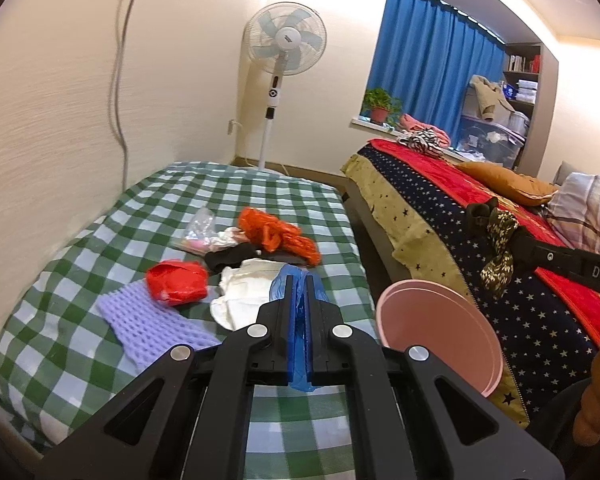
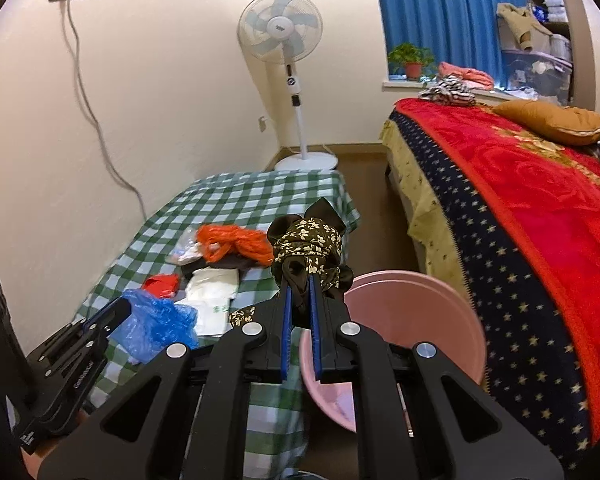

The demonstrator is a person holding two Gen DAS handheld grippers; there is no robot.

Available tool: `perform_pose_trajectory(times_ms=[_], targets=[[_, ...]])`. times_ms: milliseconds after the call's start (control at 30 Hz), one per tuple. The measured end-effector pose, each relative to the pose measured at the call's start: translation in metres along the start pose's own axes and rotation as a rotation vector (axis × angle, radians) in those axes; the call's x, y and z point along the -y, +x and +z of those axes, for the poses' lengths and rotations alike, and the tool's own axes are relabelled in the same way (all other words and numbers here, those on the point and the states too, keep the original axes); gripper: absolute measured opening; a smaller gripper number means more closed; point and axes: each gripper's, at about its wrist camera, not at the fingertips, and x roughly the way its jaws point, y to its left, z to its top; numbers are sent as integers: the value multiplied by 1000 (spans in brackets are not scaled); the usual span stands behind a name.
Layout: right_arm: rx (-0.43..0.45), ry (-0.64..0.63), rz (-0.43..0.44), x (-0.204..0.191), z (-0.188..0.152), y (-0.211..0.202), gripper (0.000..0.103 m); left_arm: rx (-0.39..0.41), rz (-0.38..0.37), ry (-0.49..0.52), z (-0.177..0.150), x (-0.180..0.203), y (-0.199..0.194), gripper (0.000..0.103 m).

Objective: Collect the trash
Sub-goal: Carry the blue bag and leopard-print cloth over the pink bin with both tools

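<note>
My left gripper point(image 1: 299, 280) is shut on a crumpled blue plastic bag point(image 1: 279, 282), held above the green checked bed point(image 1: 80, 280). From the right wrist view, that left gripper point(image 2: 120, 310) and the blue bag point(image 2: 156, 328) are at lower left. My right gripper point(image 2: 301, 280) is shut on a dark floral cloth bundle point(image 2: 308, 244), which hangs over the rim of a pink basin point(image 2: 420, 312). On the checked bed lie an orange bag point(image 1: 276, 236), a red bag point(image 1: 176, 282), a white bag point(image 1: 248, 288) and a purple foam net point(image 1: 148, 320).
The pink basin point(image 1: 432, 336) sits between the checked bed and a larger bed with a red blanket point(image 2: 540, 200) and an orange pillow point(image 2: 552, 120). A white standing fan point(image 2: 280, 40) is in the corner. A cable point(image 2: 96, 128) hangs down the left wall.
</note>
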Motion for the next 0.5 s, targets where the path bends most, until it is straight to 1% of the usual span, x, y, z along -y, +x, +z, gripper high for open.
perform_pose_trajectory(times_ms=[133, 233, 300, 400, 500], targets=[[0, 19, -46, 18, -5, 5, 8, 0, -34, 20, 0, 14, 4, 3], [-15, 59, -80, 32, -13, 11, 8, -5, -56, 35, -1, 22, 8, 3], [-11, 87, -84, 40, -14, 12, 8, -10, -74, 44, -3, 29, 12, 3], [3, 86, -112, 44, -14, 14, 8, -17, -99, 56, -5, 38, 20, 3], [-5, 102, -120, 50, -16, 19, 8, -20, -121, 63, -5, 46, 26, 3]])
